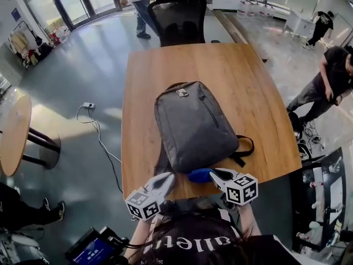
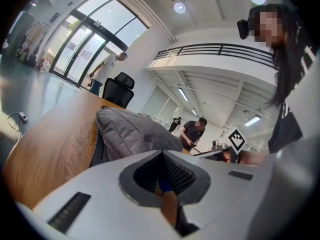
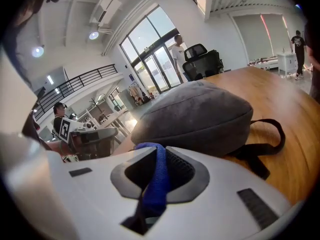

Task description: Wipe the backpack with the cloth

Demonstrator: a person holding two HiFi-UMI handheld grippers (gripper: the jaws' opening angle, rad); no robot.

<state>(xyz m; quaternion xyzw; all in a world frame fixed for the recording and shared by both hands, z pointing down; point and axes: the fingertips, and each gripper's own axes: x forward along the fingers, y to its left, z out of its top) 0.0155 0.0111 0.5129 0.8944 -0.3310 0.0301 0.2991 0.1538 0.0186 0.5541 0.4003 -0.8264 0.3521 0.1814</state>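
A grey backpack (image 1: 193, 123) lies flat on the wooden table (image 1: 220, 65), its bottom end toward the near edge. My right gripper (image 1: 216, 176) is shut on a blue cloth (image 1: 199, 175), which sits just off the backpack's near end. In the right gripper view the cloth (image 3: 155, 181) hangs pinched between the jaws of that gripper (image 3: 159, 150), with the backpack (image 3: 200, 111) right ahead. My left gripper (image 1: 169, 177) is beside the backpack's near-left corner, jaws together. The left gripper view shows this gripper (image 2: 161, 153) holding nothing, the backpack (image 2: 127, 131) just beyond.
Black straps (image 1: 242, 148) trail from the backpack's right side. A black office chair (image 1: 179, 18) stands at the table's far end. A person (image 1: 331, 76) stands to the right, another (image 1: 140, 4) far back. A cable (image 1: 96, 131) lies on the floor at the left, near a round table (image 1: 14, 134).
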